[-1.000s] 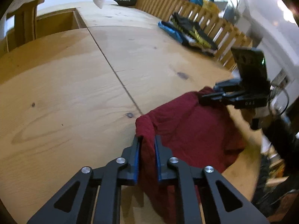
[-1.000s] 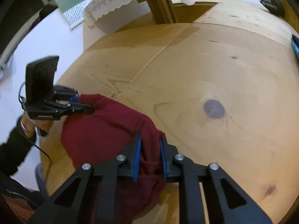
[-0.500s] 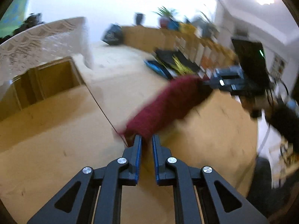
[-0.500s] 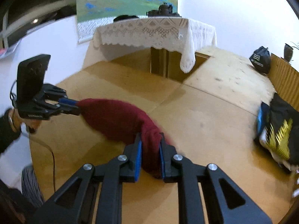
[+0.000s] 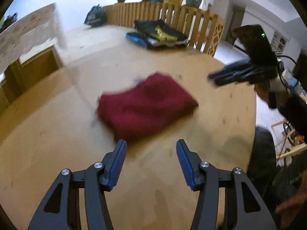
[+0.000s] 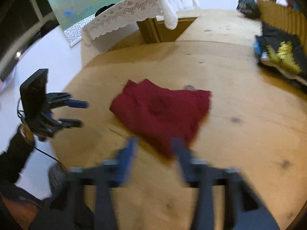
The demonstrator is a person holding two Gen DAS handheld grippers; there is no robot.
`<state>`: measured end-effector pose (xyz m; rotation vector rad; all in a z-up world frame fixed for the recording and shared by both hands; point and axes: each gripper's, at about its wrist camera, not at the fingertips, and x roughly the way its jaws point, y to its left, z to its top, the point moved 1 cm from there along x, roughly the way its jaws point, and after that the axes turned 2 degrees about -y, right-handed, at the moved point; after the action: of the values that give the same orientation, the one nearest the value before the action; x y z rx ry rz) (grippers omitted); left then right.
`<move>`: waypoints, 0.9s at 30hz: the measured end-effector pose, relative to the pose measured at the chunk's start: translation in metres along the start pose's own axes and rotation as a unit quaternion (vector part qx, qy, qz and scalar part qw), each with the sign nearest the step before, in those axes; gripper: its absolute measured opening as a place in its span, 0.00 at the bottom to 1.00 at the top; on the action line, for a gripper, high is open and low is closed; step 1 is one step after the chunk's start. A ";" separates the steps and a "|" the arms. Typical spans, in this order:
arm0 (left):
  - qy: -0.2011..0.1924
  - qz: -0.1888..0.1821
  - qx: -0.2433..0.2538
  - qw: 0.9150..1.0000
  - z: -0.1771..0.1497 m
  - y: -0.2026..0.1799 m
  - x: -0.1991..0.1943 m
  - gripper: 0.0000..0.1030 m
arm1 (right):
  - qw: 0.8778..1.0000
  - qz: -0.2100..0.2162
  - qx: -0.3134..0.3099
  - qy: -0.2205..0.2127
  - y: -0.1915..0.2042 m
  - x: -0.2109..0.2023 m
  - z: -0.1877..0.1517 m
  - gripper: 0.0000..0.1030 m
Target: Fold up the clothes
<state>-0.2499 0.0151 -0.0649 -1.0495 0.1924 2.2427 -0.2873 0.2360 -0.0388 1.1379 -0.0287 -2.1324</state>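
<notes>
On the table point(image 5: 57, 153), folded red cloth point(image 5: 145, 105) lies blurred, edges indistinct. Left gripper point(image 5: 151, 149) and right gripper point(image 6: 154, 145) both spread apart, empty.

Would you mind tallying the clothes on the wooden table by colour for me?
Dark red, folded alone mid-table: 1, the garment.
Black with yellow print, atop the stack by the fence: 1.
Blue, beneath it: 1.
Total: 3 told apart; the stack may hide more.

The left hand-held gripper point(image 5: 151, 161) has black angular arms, silver screws and ribbed blue pads point(image 5: 118, 164). The right hand-held gripper point(image 6: 154, 149) matches, blurred. Behind each: a black camera block, black cable, dark sleeve.
</notes>
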 end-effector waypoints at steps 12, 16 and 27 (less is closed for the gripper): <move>0.063 0.002 -0.118 0.991 0.025 0.065 0.074 0.56 | 0.991 -0.053 0.105 0.058 -0.059 0.061 0.016 0.34; 0.072 0.018 -0.130 0.989 0.040 0.080 0.079 0.64 | 0.991 -0.089 0.086 0.053 -0.061 0.060 0.025 0.67; 0.126 0.022 -0.104 0.986 0.035 0.078 0.119 0.71 | 0.991 -0.101 0.043 0.073 -0.055 0.103 0.029 0.67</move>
<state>-0.3755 0.0268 -0.1393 -1.4558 0.0899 2.1978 -0.3773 0.2078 -0.1130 1.3968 0.0653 -2.2353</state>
